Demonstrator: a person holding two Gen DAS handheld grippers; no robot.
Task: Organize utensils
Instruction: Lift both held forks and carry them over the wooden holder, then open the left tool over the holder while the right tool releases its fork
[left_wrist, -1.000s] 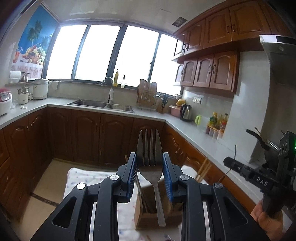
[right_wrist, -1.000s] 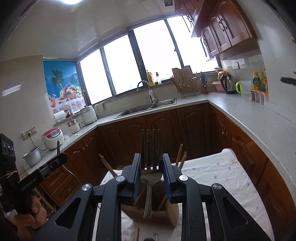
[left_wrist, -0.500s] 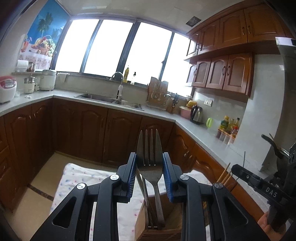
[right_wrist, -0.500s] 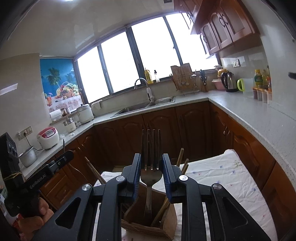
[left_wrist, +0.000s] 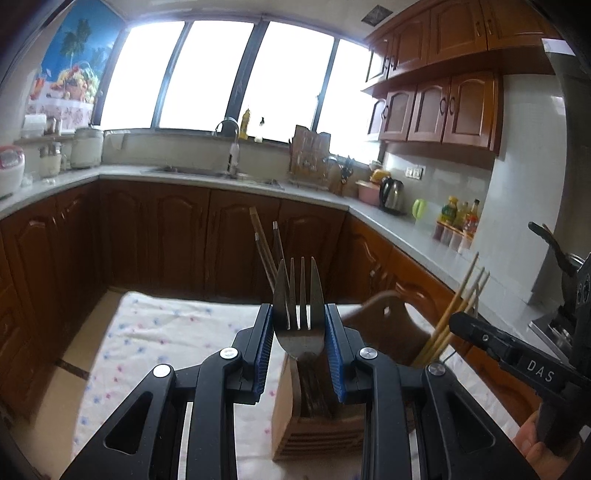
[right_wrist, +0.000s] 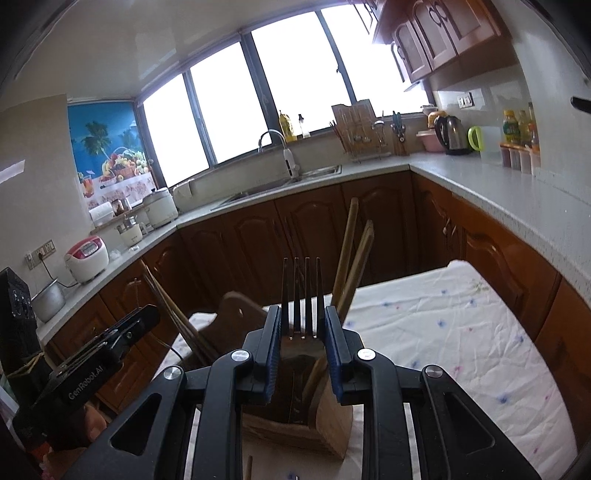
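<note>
My left gripper (left_wrist: 298, 317) is shut on a steel fork (left_wrist: 298, 295), tines up, its handle reaching down into the wooden utensil holder (left_wrist: 314, 424) on the flowered tablecloth. My right gripper (right_wrist: 301, 321) is shut on a second steel fork (right_wrist: 301, 295), tines up, its handle down in the same holder (right_wrist: 314, 424). Chopsticks (left_wrist: 266, 243) stand in the holder, and lighter bamboo ones (left_wrist: 458, 306) lean at its right. In the right wrist view chopsticks (right_wrist: 351, 266) rise behind the fork. Each gripper shows at the edge of the other's view.
The holder stands on a table with a white flowered cloth (right_wrist: 443, 332). Brown kitchen cabinets (left_wrist: 166, 229) and a grey counter with a sink (right_wrist: 280, 184), kettle (left_wrist: 391, 192) and bottles ring the table. A wooden handle (left_wrist: 384, 306) stands up from the holder.
Both grippers have come down and closer to the holder, with the fork handles sinking deeper into it. The holder now sits right under the fingers in both views.
</note>
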